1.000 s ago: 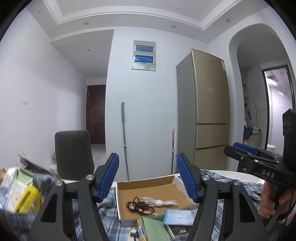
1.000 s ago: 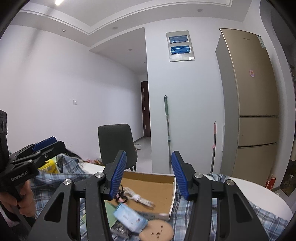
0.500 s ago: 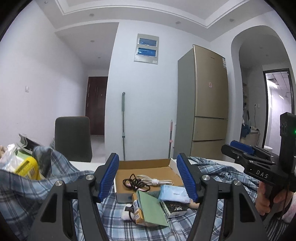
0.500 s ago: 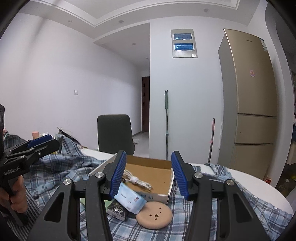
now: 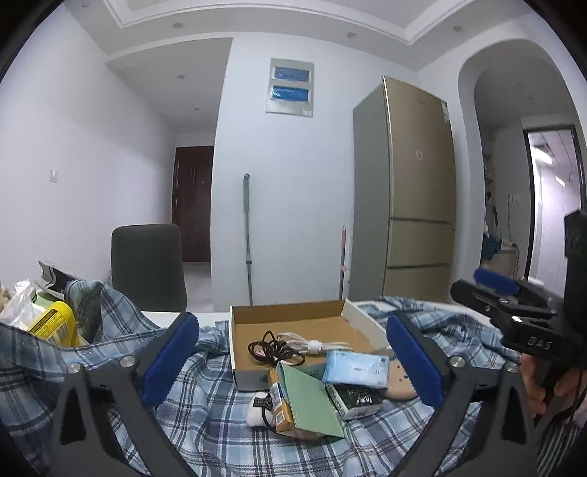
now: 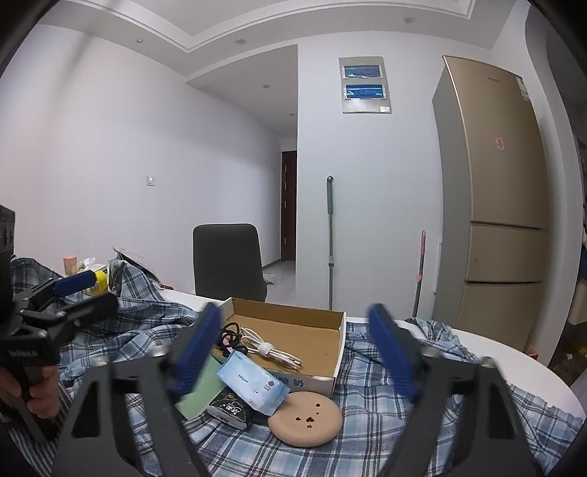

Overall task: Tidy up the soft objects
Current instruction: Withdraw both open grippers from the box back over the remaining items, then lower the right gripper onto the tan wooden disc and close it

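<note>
A tabletop [image 6: 513, 352] under a plaid shirt [image 5: 220, 396] carries a box [image 5: 293, 323] and a tissue pack [image 5: 356, 368]. Our left gripper [image 5: 293, 363] and right gripper [image 6: 293, 352] hover, jaws apart, empty; we judge an approach, with a soft item to pinch next.

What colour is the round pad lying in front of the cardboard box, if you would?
The round pad is a plain tan-pink; the right wrist view shows it best.

We see even, cool light from recessed ceiling spots [image 5: 351, 35], with soft shadows and no hard glare. Fisheye bending curves the walls and refrigerator [image 6: 493, 205], and corners go black. In the right wrist view the right gripper [image 6: 295, 348] is motion-blurred; the left view stays sharp.
</note>
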